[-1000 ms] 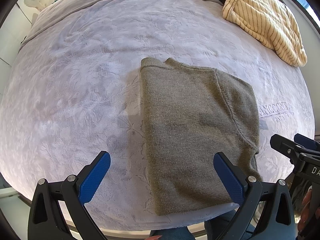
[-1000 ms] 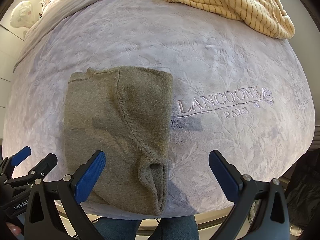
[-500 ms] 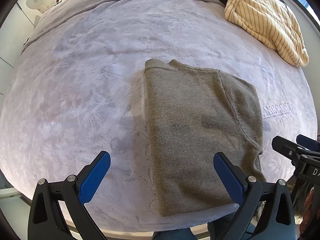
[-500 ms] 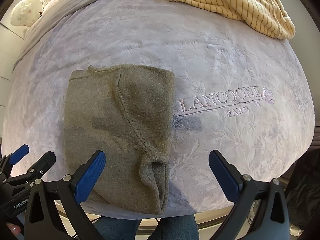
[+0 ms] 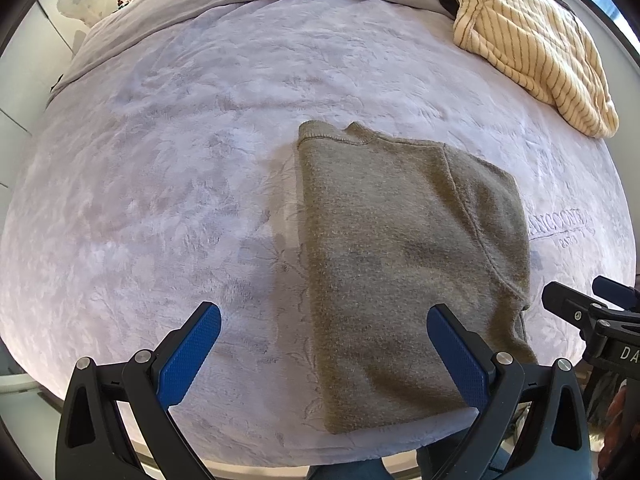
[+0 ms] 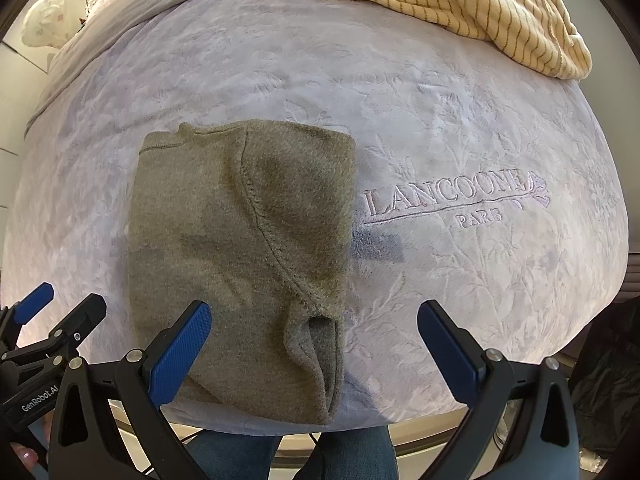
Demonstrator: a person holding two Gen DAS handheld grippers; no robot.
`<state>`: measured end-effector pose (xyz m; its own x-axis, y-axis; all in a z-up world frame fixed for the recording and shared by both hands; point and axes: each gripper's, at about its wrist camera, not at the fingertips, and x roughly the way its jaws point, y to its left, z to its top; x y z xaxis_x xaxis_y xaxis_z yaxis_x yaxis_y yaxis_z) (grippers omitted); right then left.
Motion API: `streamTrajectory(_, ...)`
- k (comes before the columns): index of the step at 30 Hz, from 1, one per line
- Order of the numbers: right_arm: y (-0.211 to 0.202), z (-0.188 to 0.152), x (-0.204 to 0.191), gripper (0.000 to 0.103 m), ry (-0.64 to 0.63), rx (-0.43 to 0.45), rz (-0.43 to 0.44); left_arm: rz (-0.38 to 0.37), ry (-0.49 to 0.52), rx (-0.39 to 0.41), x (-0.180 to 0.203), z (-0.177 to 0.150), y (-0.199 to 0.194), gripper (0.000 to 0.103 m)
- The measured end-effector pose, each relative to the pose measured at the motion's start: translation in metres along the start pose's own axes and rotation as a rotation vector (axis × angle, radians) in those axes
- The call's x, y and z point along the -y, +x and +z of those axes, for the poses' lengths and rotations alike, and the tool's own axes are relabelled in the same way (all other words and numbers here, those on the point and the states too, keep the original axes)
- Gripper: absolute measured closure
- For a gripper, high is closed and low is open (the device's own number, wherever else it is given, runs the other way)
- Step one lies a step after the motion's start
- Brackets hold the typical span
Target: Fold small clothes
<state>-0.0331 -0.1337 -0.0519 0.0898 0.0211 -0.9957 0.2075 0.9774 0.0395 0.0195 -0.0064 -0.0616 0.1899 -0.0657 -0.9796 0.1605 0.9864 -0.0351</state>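
A small olive-grey knit sweater (image 5: 404,264) (image 6: 240,240) lies folded lengthwise on the lilac blanket (image 5: 160,184) (image 6: 460,120), collar at the far end, a sleeve laid over its right side. My left gripper (image 5: 324,340) hovers open above the sweater's near left edge, holding nothing. My right gripper (image 6: 314,338) is open too, over the sweater's near right corner where the sleeve cuff gapes. Each gripper shows at the edge of the other's view: the right gripper (image 5: 592,312) and the left gripper (image 6: 48,316).
A cream striped garment (image 5: 532,40) (image 6: 472,4) lies crumpled at the far right of the bed. The blanket carries embroidered lettering (image 6: 452,196) right of the sweater. The bed's front edge runs just below the sweater, with a person's blue-jeaned legs (image 6: 340,456) beyond it.
Both grippers have stayed open. The views have shifted slightly, so the sweater sits a little further right in the left wrist view. The sweater itself has not moved.
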Motion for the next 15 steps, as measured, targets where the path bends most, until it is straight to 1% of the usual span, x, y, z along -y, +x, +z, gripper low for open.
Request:
streamTrajectory(4, 0.0022, -0.0028, -0.0025, 0.000, 0.004, -0.005, 0.000, -0.011, -0.012, -0.006, -0.0040, -0.0005, 0.0017, 0.000)
streamTrajectory(10, 0.0046, -0.0052, -0.0038, 0.000, 0.007, -0.011, -0.003, -0.015, -0.011, 0.018, -0.0045, -0.0023, -0.0010, 0.000)
streamTrajectory(15, 0.0047, -0.0052, -0.0044, 0.000, 0.008, -0.011, -0.007, -0.027, -0.017, 0.008, -0.0066, -0.0030, -0.0003, 0.000)
